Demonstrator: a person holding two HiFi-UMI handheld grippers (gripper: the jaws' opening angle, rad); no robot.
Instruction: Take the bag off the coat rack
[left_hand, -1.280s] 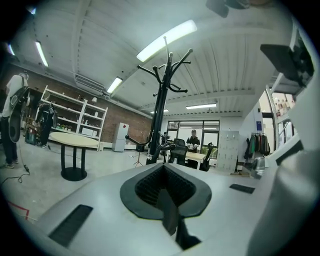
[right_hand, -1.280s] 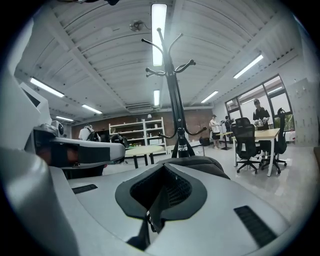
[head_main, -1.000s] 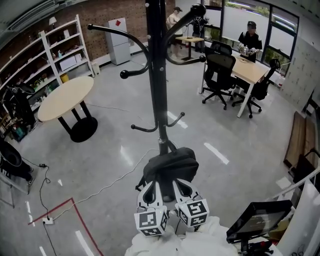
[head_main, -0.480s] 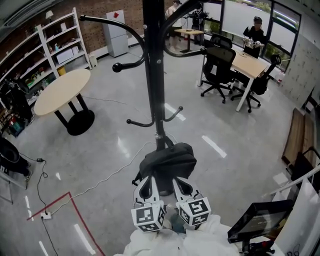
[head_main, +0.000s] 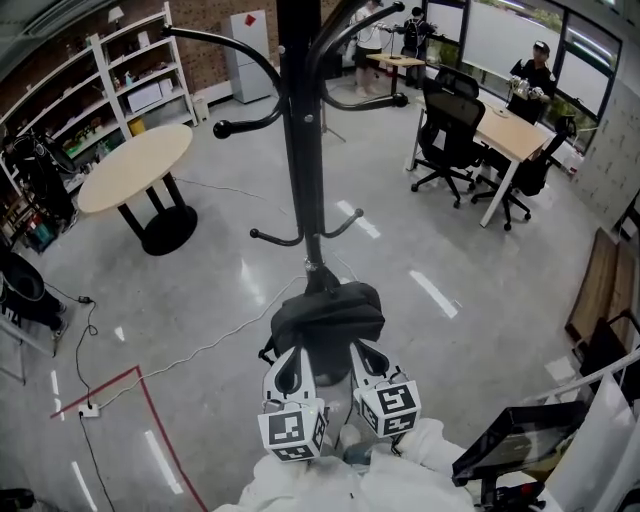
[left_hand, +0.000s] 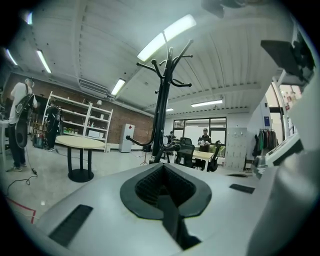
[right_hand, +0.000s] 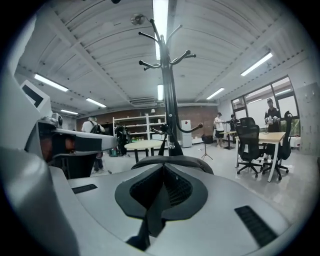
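A tall black coat rack stands straight ahead of me. Low on its pole hangs a black bag, its strap running up to the pole. Both grippers point at the bag's near edge, side by side. The left gripper and the right gripper have their jaws together. In the left gripper view the shut pads frame the rack beyond. The right gripper view shows the bag's rounded top just past the shut jaws, under the rack. Whether either gripper pinches bag fabric is hidden.
A round wooden table stands at the left, with shelving behind it. Office chairs and a desk with seated people are at the back right. A cable and red floor tape lie at the left. A dark screen sits at the lower right.
The head view has drifted, so the rack pole now stands further left in the picture. Both grippers have stayed shut at the bag's near edge, and the bag keeps its place against them.
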